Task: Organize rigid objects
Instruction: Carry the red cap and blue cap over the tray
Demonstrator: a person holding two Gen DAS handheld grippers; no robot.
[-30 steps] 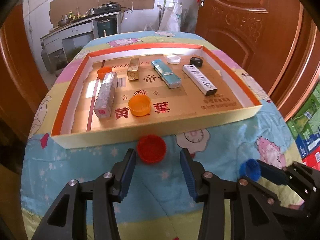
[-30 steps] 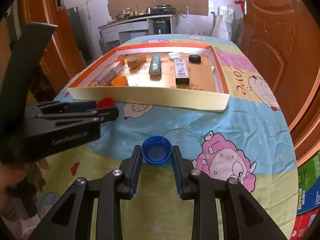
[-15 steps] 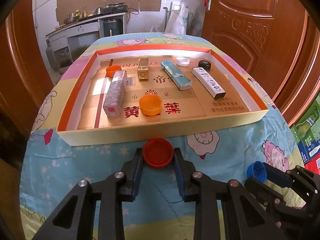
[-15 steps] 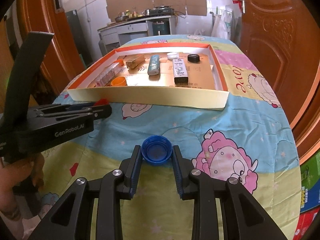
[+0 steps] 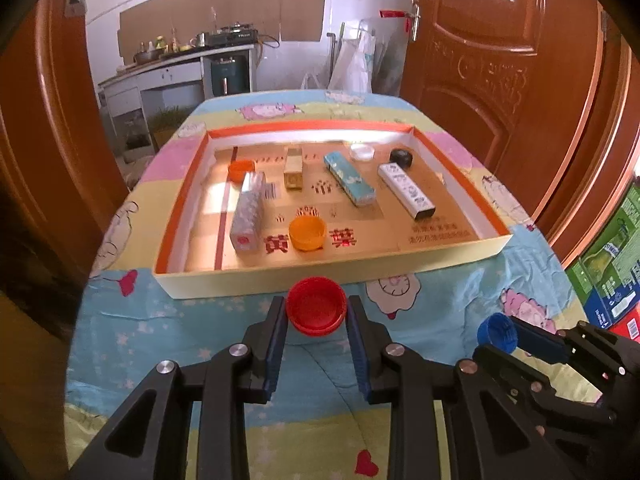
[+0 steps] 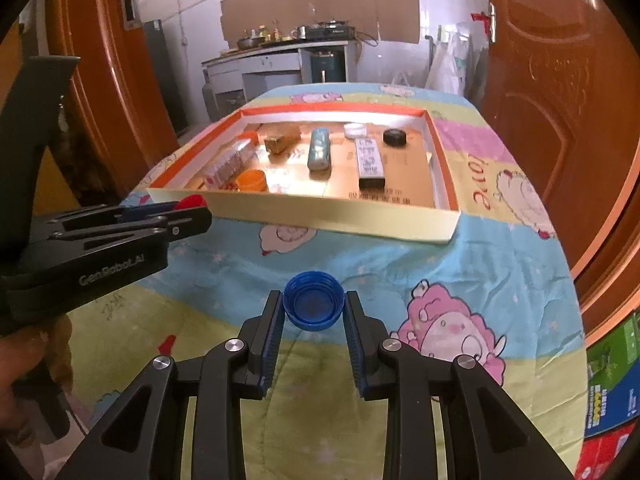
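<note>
The left claw [image 5: 316, 316] has just pinched shut on the red cap [image 5: 317, 306] and lifts it off the bench [image 5: 160, 320], near the tray [image 5: 280, 280]. The right claw [image 6: 313, 312] still pinches the blue cap [image 6: 313, 306]. Both look ready to go into the tray.

In the right wrist view, most of the red cap [image 6: 191, 201] is hidden behind the left tool [image 6: 188, 216], so only a sliver is seen. In the left wrist view, the blue cap [image 5: 497, 333] is partly covered by the right tool [image 5: 505, 340]. The printing on the tray floor [image 5: 440, 232] cannot be read. The items on the far kitchen counter [image 5: 180, 46] are too small to be identified. The green carton [image 5: 608, 264] is cut off by the right edge.
</note>
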